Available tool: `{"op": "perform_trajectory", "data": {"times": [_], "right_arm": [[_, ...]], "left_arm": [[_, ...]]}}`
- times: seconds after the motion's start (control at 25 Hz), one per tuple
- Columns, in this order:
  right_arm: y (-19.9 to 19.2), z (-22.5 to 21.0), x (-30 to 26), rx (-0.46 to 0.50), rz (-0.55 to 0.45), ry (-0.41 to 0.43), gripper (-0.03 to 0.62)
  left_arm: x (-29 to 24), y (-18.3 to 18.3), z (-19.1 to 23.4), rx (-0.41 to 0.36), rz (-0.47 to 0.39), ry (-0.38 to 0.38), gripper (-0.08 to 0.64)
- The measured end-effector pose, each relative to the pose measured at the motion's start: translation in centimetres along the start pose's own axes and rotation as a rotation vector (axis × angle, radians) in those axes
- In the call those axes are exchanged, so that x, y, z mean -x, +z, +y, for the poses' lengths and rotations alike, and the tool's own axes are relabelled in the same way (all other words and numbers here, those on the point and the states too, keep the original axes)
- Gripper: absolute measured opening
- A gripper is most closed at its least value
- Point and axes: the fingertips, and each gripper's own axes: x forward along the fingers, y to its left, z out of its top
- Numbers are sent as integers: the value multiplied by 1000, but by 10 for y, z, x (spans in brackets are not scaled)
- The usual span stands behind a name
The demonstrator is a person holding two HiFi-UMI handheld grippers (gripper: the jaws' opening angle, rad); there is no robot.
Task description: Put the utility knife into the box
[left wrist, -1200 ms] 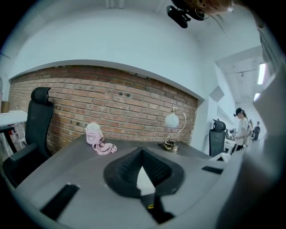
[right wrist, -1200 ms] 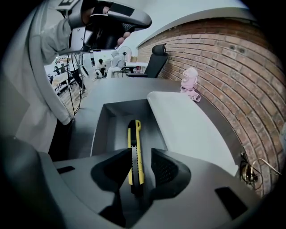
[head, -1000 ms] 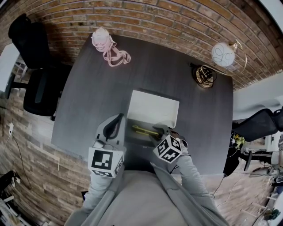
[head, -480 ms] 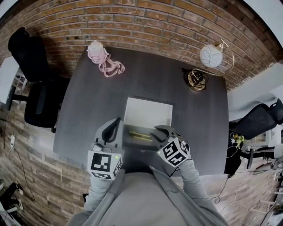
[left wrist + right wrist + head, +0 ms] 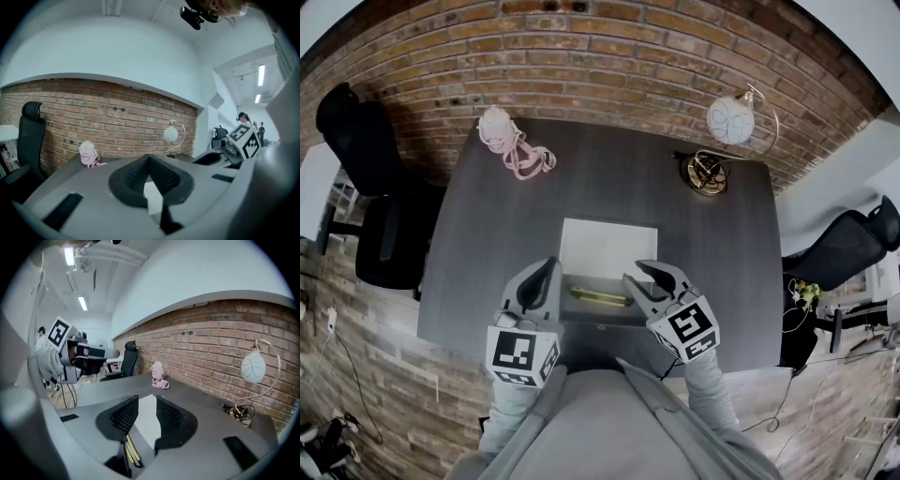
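So, utility knife (image 5: 600, 297): lying flat inside the box, yellow and black, long side across the tray, free of both grippers; also seen low beneath the jaws in the right gripper view
box (image 5: 589, 313): grey tray, open, near the table's front edge, between the two grippers
lid (image 5: 609, 247): white, laid open behind the tray, on the side toward the brick wall
right gripper (image 5: 645, 277): jaws apart, nothing held, only the white lid seen through the gap; placed at the tray's right end
left gripper (image 5: 546, 270): pad tips pressed together, clamping nothing; placed at the tray's left end
table (image 5: 478, 234): dark grey, wood-grained, carrying the box and the smaller items
pink cord bundle (image 5: 512, 143): far left corner of the table, near the wall, well apart from the box
lamp (image 5: 727, 122): white globe on a curved brass arm, far right corner, brass base on the table below it
office chair (image 5: 375, 187): black, left of the table
brick wall (image 5: 609, 47): red-brown, running behind the table's far edge
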Motion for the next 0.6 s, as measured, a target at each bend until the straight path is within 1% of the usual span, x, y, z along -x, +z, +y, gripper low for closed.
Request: {"op": "perform_trajectory", "data": {"times": [0.12,0.24,0.44,0.6], "right_arm": [[18,-2,13,-48,-83,-19,125],[32,-7,26,-74,-154,-47,109],[45,-19,47,-137,-243,-98,81],[50,-26,60,-180,-295,-130,69]], "left_arm": [[-1,2,-3,-3,-2,-11,18],[-3,3,-8,2,-2,-22,18],[-6,4,-17,-1,-1,-46,18],[-8,5,-21,-5,2,-61,18]]}}
